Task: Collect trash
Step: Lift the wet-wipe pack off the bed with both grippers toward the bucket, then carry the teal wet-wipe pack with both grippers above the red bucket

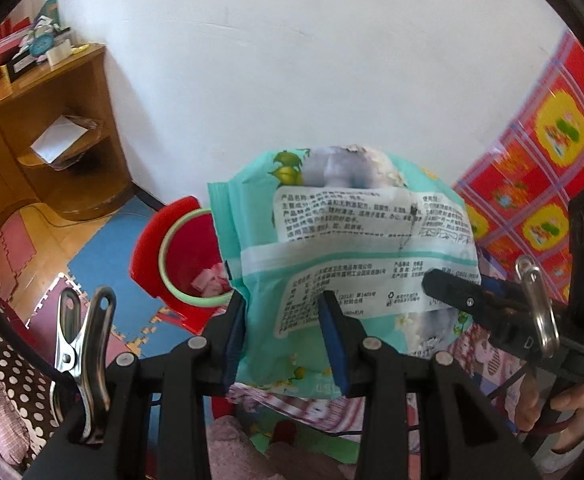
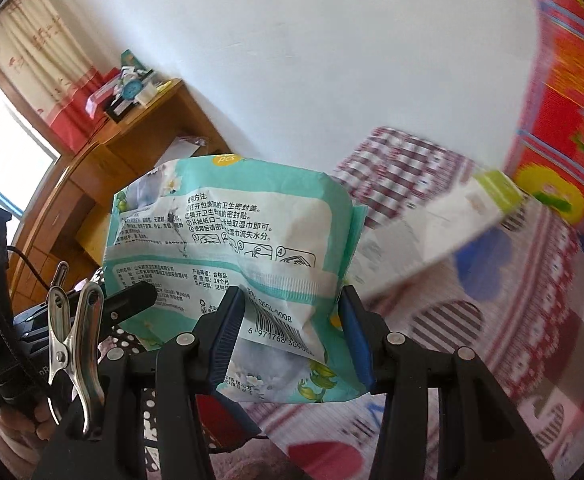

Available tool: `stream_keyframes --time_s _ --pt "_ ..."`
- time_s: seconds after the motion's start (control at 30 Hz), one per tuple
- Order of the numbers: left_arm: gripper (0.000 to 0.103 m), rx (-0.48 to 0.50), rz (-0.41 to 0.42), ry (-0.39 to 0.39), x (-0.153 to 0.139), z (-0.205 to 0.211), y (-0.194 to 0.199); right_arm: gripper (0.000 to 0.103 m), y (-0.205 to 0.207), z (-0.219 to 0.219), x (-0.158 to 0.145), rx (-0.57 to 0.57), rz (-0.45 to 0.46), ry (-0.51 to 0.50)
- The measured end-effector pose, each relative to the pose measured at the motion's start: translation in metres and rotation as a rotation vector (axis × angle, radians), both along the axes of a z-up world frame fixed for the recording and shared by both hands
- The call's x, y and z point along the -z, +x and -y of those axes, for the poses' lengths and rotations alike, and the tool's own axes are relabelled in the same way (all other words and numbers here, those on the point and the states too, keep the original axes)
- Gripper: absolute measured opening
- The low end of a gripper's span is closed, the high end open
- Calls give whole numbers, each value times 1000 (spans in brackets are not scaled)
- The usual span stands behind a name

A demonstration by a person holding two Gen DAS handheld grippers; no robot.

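While clamped in both claws (image 1: 284, 308) (image 2: 292, 300), wet-wipe pack (image 2: 232, 240), barcode "6 971768 309…", "pcs".

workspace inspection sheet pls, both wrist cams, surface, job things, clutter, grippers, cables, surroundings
surface: bed cover with hearts and stripes below; foam floor mats by the wall.
job's things: teal wet-wipes pack held up between both grippers; red bin with a pale green rim stands open on the floor, something pink inside.
clutter: white box with a green end and a checked cloth on the bed.
grippers: left gripper and right gripper each closed on the pack's lower edge.
cables: thin black cable near the left gripper's body.
surroundings: wooden corner shelf with papers and a small clock, white wall, curtained window.
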State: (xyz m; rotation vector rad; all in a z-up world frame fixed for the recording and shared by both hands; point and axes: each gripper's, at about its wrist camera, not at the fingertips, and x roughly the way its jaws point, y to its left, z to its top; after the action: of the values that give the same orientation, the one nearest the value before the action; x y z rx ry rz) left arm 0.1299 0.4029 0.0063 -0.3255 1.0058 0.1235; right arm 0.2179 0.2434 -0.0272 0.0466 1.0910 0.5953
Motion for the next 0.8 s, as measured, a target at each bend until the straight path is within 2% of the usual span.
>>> stream_keyframes --time_s 0.23,0.43,0.8 --pt "38 -55 -7 1 7 -57 7 50 24 -64 4 -64 -1 -11" --pt "38 -96 -29 2 24 -104 16 50 47 -116 22 -110 -21 -35" --pt "38 -126 -74 -39 79 -167 48 50 91 -184 69 -142 -79 -108"
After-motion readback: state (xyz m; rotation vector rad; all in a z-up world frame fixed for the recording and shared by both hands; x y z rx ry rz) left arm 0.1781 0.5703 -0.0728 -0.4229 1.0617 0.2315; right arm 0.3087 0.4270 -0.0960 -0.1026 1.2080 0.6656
